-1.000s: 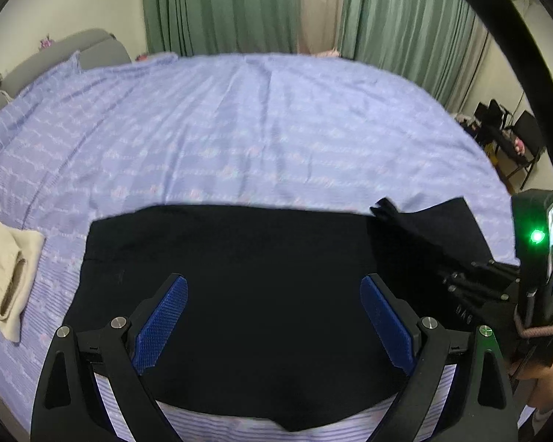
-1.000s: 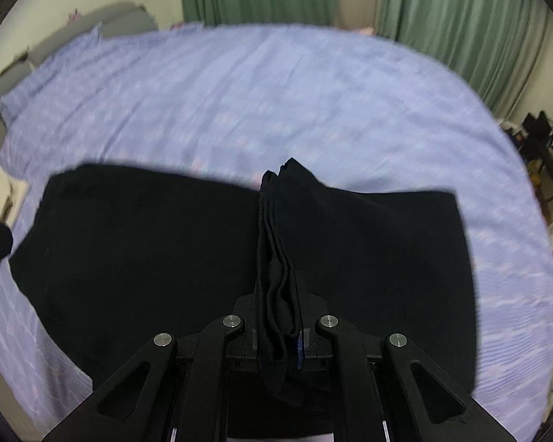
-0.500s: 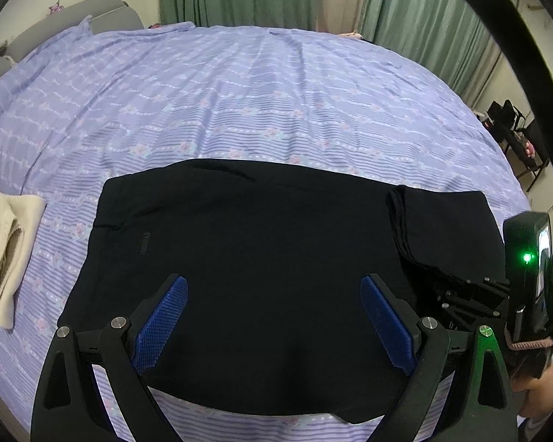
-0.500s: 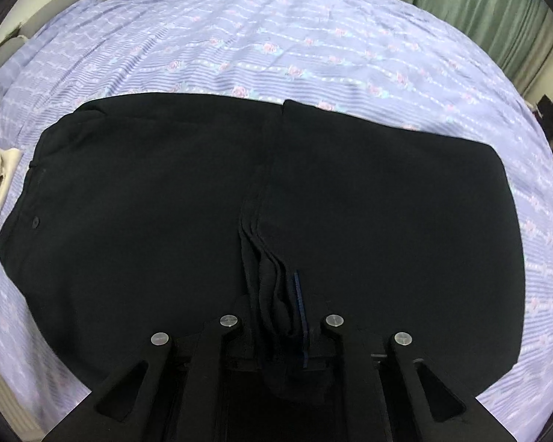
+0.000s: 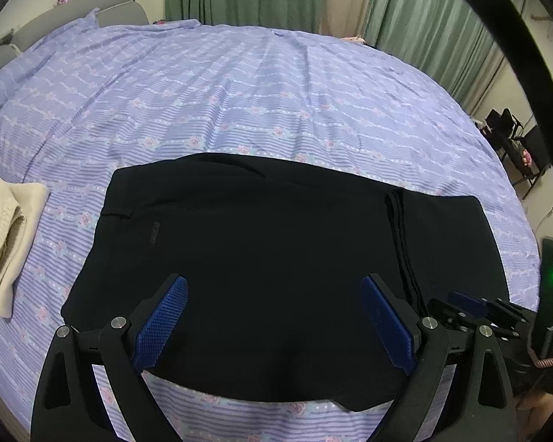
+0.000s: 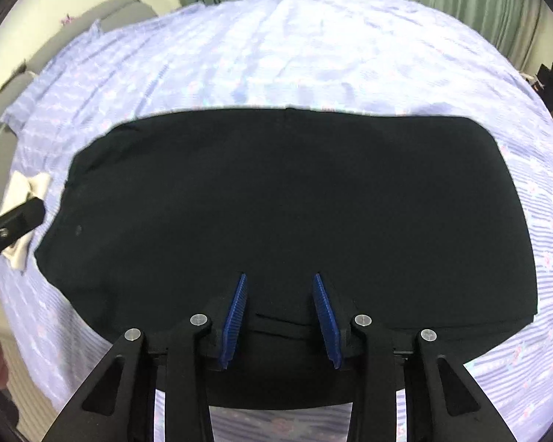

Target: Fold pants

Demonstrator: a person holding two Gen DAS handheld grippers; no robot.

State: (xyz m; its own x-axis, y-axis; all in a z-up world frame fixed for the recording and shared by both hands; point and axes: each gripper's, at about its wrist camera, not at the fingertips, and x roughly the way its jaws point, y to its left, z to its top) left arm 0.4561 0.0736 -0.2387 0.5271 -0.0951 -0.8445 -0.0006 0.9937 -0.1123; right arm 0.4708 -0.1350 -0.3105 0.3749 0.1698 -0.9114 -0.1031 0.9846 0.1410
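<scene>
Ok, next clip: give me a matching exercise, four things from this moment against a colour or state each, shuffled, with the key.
Things:
1. black pants
2. left gripper
3. right gripper
4. folded cloth

States:
A. jaws wide apart, holding nothing
B. cream, at the left of the bed
C. lying flat on the purple bedsheet
D. jaws partly apart above the near hem

Pairs: 1-C, 2-A, 3-D, 4-B

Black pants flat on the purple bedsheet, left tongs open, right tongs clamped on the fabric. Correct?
Not quite. The right tongs are open: the right wrist view shows a clear gap between the blue pads, nothing pinched. The rest holds: the black pants lie flat on the purple bedsheet, and the left tongs are open.
</scene>
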